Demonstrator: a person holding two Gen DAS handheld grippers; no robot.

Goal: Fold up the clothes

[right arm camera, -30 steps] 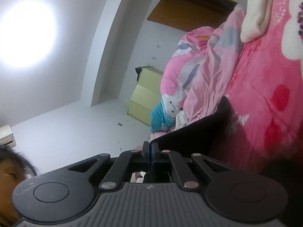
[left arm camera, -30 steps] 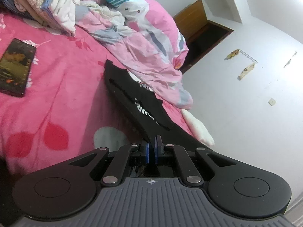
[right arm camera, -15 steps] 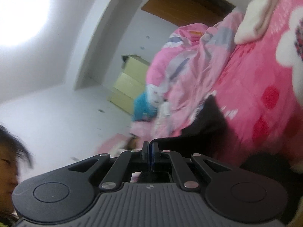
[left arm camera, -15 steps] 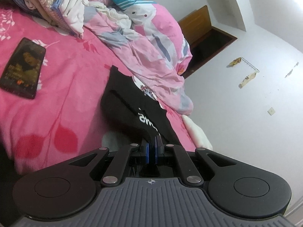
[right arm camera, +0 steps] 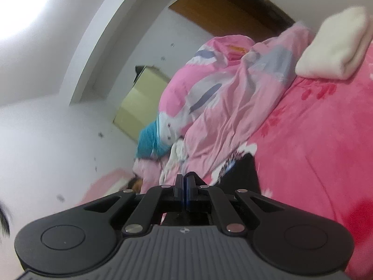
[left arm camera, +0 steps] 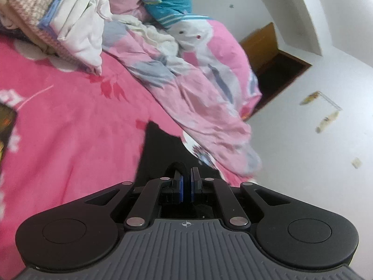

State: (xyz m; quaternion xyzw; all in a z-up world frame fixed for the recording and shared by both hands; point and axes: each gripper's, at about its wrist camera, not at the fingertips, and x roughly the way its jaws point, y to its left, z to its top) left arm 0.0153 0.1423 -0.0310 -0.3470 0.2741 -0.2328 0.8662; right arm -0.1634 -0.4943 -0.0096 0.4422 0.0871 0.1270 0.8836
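lying just ahead of left gripper (left arm camera: 186,182): black garment (left arm camera: 158,154) on bed.

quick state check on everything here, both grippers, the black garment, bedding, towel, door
left gripper: nearly shut, pinching black garment
right gripper: shut, what it holds hidden
black garment: spread on pink bedsheet
quilt: crumpled
white towel: folded
door: open

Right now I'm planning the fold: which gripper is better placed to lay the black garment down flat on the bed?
Probably the left gripper: its view shows the black garment stretching ahead over open pink bedsheet. The right gripper faces the crumpled quilt.
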